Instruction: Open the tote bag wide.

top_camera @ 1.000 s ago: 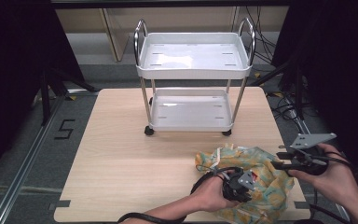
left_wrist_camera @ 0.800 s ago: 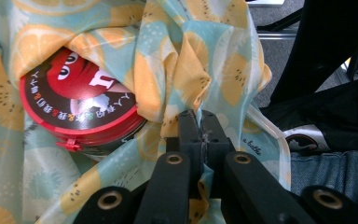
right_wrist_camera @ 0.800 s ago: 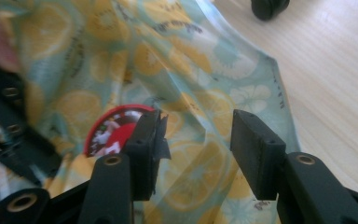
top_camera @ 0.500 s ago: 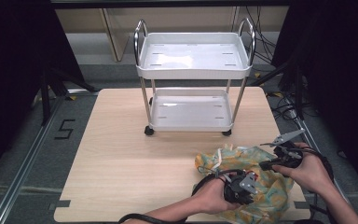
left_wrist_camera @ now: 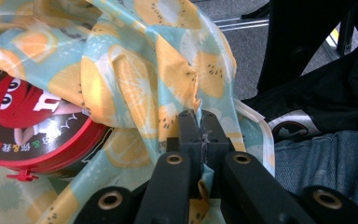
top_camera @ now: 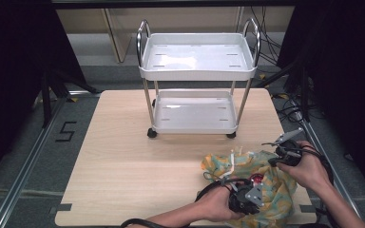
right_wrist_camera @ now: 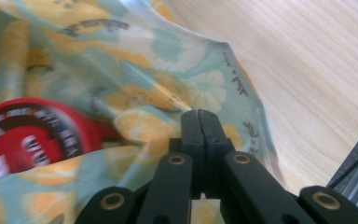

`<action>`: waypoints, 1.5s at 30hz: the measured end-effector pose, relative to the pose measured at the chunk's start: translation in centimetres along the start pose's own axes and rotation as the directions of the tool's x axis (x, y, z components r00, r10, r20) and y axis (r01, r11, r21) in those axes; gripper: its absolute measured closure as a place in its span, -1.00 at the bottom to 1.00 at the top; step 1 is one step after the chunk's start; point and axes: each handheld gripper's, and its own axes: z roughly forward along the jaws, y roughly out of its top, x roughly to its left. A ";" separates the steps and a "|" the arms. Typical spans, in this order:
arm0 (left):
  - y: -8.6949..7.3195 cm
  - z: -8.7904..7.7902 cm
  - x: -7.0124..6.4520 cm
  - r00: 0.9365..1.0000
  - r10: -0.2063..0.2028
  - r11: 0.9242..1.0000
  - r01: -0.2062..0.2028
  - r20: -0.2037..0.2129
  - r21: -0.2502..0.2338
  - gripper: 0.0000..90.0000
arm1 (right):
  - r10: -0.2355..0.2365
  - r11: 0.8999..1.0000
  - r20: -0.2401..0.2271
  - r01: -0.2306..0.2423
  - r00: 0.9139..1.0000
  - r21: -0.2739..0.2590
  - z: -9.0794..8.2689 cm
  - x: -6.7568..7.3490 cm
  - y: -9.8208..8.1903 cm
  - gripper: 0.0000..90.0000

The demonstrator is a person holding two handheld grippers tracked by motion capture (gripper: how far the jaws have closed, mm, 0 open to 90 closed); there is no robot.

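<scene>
Writing first: the red round tin (left_wrist_camera: 25, 126), at the left of the left gripper view, carries a red M&M's cartoon character with white eyes and a row of small coloured characters along its lower edge that I cannot read; in the right gripper view the same tin (right_wrist_camera: 28, 135) sits blurred at lower left, its lettering illegible. The fruit-print bag (top_camera: 254, 183), pale blue with orange citrus slices, shows dark script along its hem in the right gripper view, too blurred to make out. On the grey floor at the left of the high view a black "5" marking (top_camera: 65, 131) is stuck down. The desk (top_camera: 123, 161) is pale wood grain, with a white two-tier trolley (top_camera: 197, 61) on castors standing at its far middle, chrome handles at both ends; dark curtains flank the scene and cables trail at upper right. Now the bag: it lies crumpled at the lower right of the desk, the tin nested inside it. The left gripper (top_camera: 247, 197) is low at the bottom of the frame, and in its own view the jaws are pinched together on a fold of the bag's rim (left_wrist_camera: 200, 116), tin just to their left. The right gripper (top_camera: 283, 154) sits at the bag's right edge, its jaws having just been closing, now clamped tight on the bag's fabric (right_wrist_camera: 198, 114) near the hem, with bare desk off to the right.
</scene>
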 end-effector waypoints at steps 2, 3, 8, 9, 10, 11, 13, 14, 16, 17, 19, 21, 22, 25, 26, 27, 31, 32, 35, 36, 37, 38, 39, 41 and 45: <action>0.0 -0.1 0.0 1.000 0.006 1.000 -0.006 0.002 0.006 0.99 | -0.002 1.000 0.016 0.002 1.000 -0.004 0.2 -0.2 0.1 1.00; -0.1 -0.1 0.0 1.000 0.005 1.000 -0.005 0.002 0.004 0.99 | 0.025 1.000 0.008 -0.025 1.000 0.007 0.4 -0.2 0.0 1.00; -0.2 -0.1 -0.2 1.000 0.003 1.000 -0.003 0.013 0.005 0.99 | 0.046 0.999 0.016 -0.046 0.999 0.018 1.4 -1.0 -0.1 1.00; -0.2 -0.2 -0.2 1.000 0.015 1.000 -0.015 0.013 0.016 0.99 | 0.069 0.998 0.024 -0.069 0.997 0.009 1.7 -1.1 0.0 1.00; -0.2 -0.3 -0.2 1.000 0.010 1.000 -0.011 0.022 0.020 0.99 | 0.066 0.998 0.027 -0.066 0.997 0.009 1.8 -1.3 -0.1 1.00; -0.3 -0.2 -0.2 1.000 0.006 1.000 -0.006 0.021 0.016 0.99 | 0.069 0.998 0.034 -0.069 0.997 0.012 2.2 -1.6 -0.1 1.00; -0.4 -0.3 -0.2 1.000 0.007 1.000 -0.007 0.019 0.015 0.99 | 0.075 0.997 0.034 -0.075 0.997 0.012 2.4 -1.7 -0.1 1.00; -0.5 -0.4 -0.2 1.000 0.007 1.000 -0.007 0.025 0.020 0.99 | 0.079 0.997 0.040 -0.079 0.996 0.011 2.5 -1.8 -0.1 1.00; -0.6 -0.5 -0.2 1.000 0.006 1.000 -0.007 0.029 0.019 0.99 | 0.084 0.996 0.049 -0.084 0.995 0.011 2.8 -2.3 0.0 1.00; -0.6 -0.5 -0.2 1.000 0.001 1.000 -0.001 0.028 0.017 0.99 | 0.111 0.994 0.046 -0.111 0.993 0.001 2.8 -2.2 0.1 1.00; -0.7 -0.5 -0.3 1.000 0.000 1.000 -0.001 0.024 0.012 0.99 | 0.078 0.997 0.046 -0.079 0.996 0.011 2.8 -2.5 0.0 1.00; -0.7 -0.6 -0.1 0.999 0.008 1.000 -0.009 0.037 0.027 0.99 | 0.082 0.996 0.053 -0.083 0.995 0.017 2.9 -2.6 0.1 1.00; -0.8 -0.6 -0.2 0.999 0.003 1.000 -0.004 0.038 0.025 0.99 | 0.116 0.993 0.057 -0.116 0.992 -0.005 3.0 -2.5 0.3 1.00; -0.9 -0.7 -0.1 0.999 0.008 1.000 -0.010 0.037 0.030 0.99 | 0.125 0.992 0.076 -0.126 0.989 0.003 3.4 -2.8 0.4 1.00; -0.9 -0.7 -0.1 0.999 0.008 1.000 -0.010 0.037 0.030 0.99 | 0.125 0.992 0.076 -0.126 0.989 0.003 3.4 -2.8 0.4 1.00; -0.9 -0.8 0.0 0.999 0.010 1.000 -0.011 0.031 0.028 0.99 | 0.075 0.997 0.071 -0.077 0.995 0.019 3.5 -3.1 0.4 1.00; -1.0 -0.8 0.2 1.000 -0.007 1.000 0.007 0.025 0.017 0.98 | 0.079 0.997 0.050 -0.079 0.996 -0.001 3.1 -2.6 0.2 0.91; -0.9 -0.7 0.2 1.000 -0.008 1.000 0.007 0.024 0.016 0.98 | 0.079 0.997 0.050 -0.079 0.996 -0.001 3.1 -2.6 0.2 0.91; -0.8 -0.5 0.0 1.000 -0.007 1.000 0.007 0.019 0.017 0.98 | 0.060 0.997 0.063 -0.057 0.996 -0.047 1.8 -1.9 0.1 0.66; -0.8 -0.5 0.0 1.000 -0.007 1.000 0.007 0.019 0.017 0.98 | 0.060 0.997 0.063 -0.057 0.996 -0.047 1.8 -1.9 0.1 0.66; -0.8 -0.3 -0.1 1.000 -0.023 1.000 0.023 0.016 0.000 0.98 | 0.040 0.996 0.069 -0.034 0.997 -0.078 0.9 -1.6 -0.2 0.57; -0.8 -0.3 -0.1 1.000 -0.023 1.000 0.023 0.016 0.000 0.98 | 0.040 0.996 0.069 -0.034 0.997 -0.078 0.9 -1.6 -0.2 0.57; -0.8 -0.3 0.0 1.000 -0.011 1.000 0.011 0.025 -0.002 0.98 | 0.049 0.992 0.068 -0.040 0.996 -0.120 0.0 -1.1 -0.5 0.47; -0.8 -0.3 -0.1 0.999 -0.029 1.000 0.029 0.018 -0.003 0.98 | 0.074 0.989 0.058 -0.065 0.996 -0.134 -0.9 -0.5 -0.8 0.43; -0.8 -0.3 0.1 0.999 -0.036 0.999 0.036 0.010 -0.009 0.98 | 0.040 0.985 0.054 -0.030 0.998 -0.170 -2.1 -0.1 -1.2 0.41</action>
